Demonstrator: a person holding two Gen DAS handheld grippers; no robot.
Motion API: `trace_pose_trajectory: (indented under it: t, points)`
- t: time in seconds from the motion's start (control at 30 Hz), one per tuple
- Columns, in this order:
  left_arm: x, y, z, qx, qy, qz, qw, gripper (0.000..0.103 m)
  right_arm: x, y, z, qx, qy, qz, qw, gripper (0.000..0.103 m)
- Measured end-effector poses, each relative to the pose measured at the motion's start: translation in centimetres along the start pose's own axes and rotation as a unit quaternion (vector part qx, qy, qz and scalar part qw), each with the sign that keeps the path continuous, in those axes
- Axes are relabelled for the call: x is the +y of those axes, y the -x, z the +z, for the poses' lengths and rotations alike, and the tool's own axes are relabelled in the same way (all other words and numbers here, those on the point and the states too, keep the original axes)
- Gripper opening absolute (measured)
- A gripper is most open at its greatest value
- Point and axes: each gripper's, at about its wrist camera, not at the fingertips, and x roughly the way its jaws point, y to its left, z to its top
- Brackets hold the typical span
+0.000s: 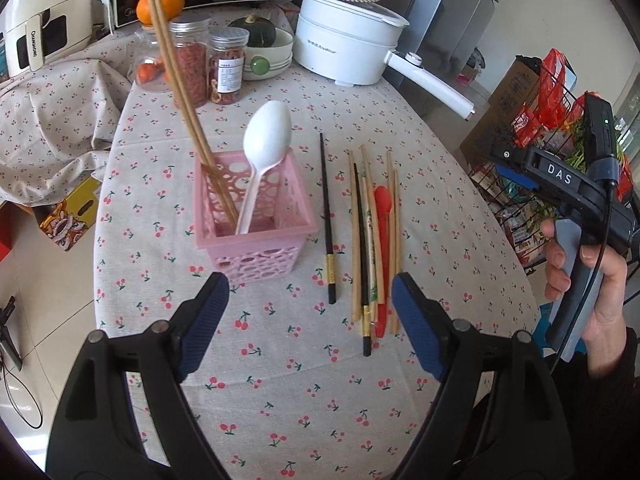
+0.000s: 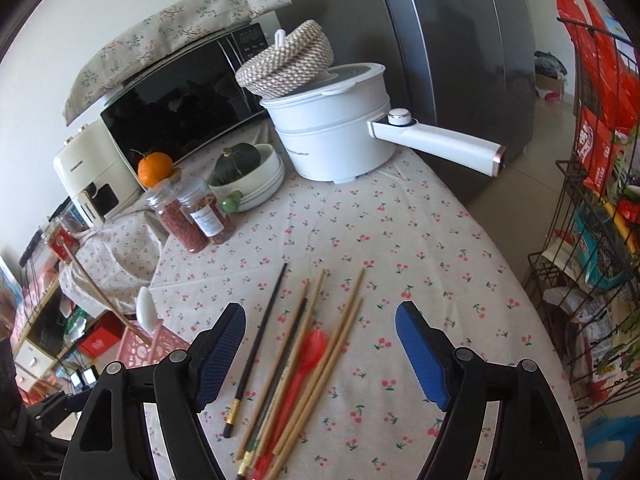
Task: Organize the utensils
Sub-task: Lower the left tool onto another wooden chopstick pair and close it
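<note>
A pink basket [image 1: 256, 220] stands on the cherry-print tablecloth [image 1: 280, 380]. It holds a white spoon [image 1: 266, 140] and two wooden chopsticks [image 1: 180, 92]. To its right lies a single black chopstick [image 1: 327, 220]. Further right is a loose pile of wooden chopsticks [image 1: 356, 240] with a red spoon [image 1: 382, 208] among them. My left gripper [image 1: 310, 284] is open and empty, hovering near the front ends of these utensils. My right gripper [image 2: 320, 316] is open and empty above the pile of chopsticks [image 2: 336, 332] and the red spoon [image 2: 312, 344]. The pink basket [image 2: 148, 344] sits at its lower left.
A white electric pot [image 1: 348, 44] with a long handle stands at the back. Beside it are two jars [image 1: 192, 60], a bowl [image 1: 276, 60] with a squash and an orange [image 1: 160, 4]. A wire rack of snacks [image 2: 592, 200] stands past the table's right edge. A hand [image 1: 592, 280] holds the right gripper's handle.
</note>
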Motion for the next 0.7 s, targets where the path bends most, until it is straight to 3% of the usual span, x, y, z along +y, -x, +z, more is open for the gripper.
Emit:
trace_pose_trajectory:
  t: [0.23,0.4,0.47,0.53,0.7]
  points:
    - [-5.9,-2.0,0.5,0.022,-0.037,-0.026,0.9987,0.083,-3.9,-0.6,-0.8,0.055,-0.033,-0.019,0.998,0.079]
    - [-8.7,-4.1,1.8,0.037,-0.042,-0.022,0.9982,0.083,-6.4,-1.1,-1.1,0.085,-0.047,-0.033,0.995,0.079]
    - [-9.2,-5.5,2.7,0.046,-0.043,-0.011,0.998,0.073,-7.4,-1.5,-1.2,0.1,-0.064,-0.028,0.993,0.079]
    - [-9.6,-7.1,3.8,0.061,-0.041,-0.004,0.9973,0.045,-8.4,-2.1,-1.4,0.117,-0.08,-0.016,0.99,0.079]
    - [-10.1,-11.9,6.7,0.097,-0.018,0.011,0.995,0.021,-9.8,-3.7,-1.6,0.147,-0.086,-0.013,0.985,0.079]
